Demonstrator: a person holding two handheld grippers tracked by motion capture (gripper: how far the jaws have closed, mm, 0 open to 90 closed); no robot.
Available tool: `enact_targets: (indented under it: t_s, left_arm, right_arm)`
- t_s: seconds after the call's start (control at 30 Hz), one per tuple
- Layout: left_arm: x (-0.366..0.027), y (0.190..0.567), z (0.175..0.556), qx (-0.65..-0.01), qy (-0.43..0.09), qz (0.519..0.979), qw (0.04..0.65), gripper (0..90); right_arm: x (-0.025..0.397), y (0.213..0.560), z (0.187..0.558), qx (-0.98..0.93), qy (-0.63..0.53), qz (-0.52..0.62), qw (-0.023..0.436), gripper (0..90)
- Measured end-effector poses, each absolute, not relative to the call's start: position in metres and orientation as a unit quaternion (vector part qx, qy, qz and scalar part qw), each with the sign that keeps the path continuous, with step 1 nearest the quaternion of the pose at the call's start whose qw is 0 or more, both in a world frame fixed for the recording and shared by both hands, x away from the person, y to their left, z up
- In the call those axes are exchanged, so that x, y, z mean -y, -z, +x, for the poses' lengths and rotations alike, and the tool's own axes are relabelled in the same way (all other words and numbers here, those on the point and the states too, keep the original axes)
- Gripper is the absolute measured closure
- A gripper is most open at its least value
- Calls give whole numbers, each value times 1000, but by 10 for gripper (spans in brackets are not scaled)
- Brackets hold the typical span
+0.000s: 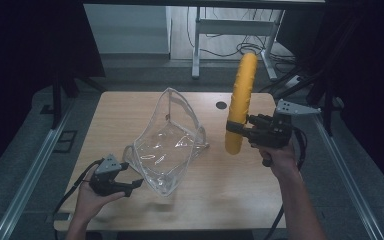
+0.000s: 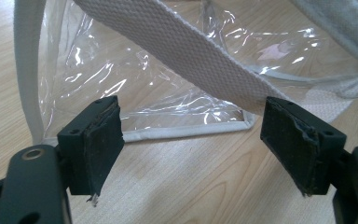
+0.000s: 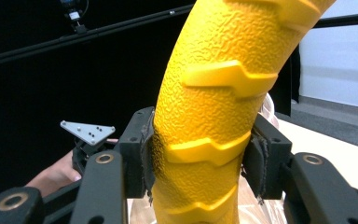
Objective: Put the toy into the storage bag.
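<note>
A clear plastic bag (image 1: pixel 167 142) with white webbing trim stands slumped in the middle of the wooden table (image 1: pixel 130 102). My left gripper (image 1: pixel 132 185) is open at the bag's near left corner, low over the table. In the left gripper view the bag's white strap (image 2: pixel 182 51) and hem (image 2: pixel 186 132) lie just beyond the open pads (image 2: pixel 100 144). My right gripper (image 1: pixel 235 129) is shut on a long yellow textured foam roll (image 1: pixel 241 100), held upright to the right of the bag. The roll (image 3: pixel 214 107) is squeezed between both pads.
A small dark hole (image 1: pixel 221 105) sits in the table's far edge. Beyond the table stand a white metal frame (image 1: pixel 230 30) and cables on the floor (image 1: pixel 250 50). Metal rails (image 1: pixel 35 165) run along both sides of the table.
</note>
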State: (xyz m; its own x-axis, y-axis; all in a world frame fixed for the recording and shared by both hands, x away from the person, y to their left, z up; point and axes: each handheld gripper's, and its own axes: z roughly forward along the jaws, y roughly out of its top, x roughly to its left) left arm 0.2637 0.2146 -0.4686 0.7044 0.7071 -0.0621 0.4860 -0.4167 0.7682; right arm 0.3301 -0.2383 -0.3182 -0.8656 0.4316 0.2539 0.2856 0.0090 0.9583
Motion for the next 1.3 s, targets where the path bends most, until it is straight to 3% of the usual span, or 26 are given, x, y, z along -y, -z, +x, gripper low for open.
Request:
enact_targets:
  t_s: [0.63, 1.3]
  left_arm:
    - [-214, 469, 264, -359, -136, 831, 402, 205]
    - [-214, 469, 264, -359, -134, 831, 402, 205]
  right_arm:
    - [220, 293, 326, -690, -684, 229, 64, 501]
    - [162, 253, 321, -681, -715, 153, 49, 500]
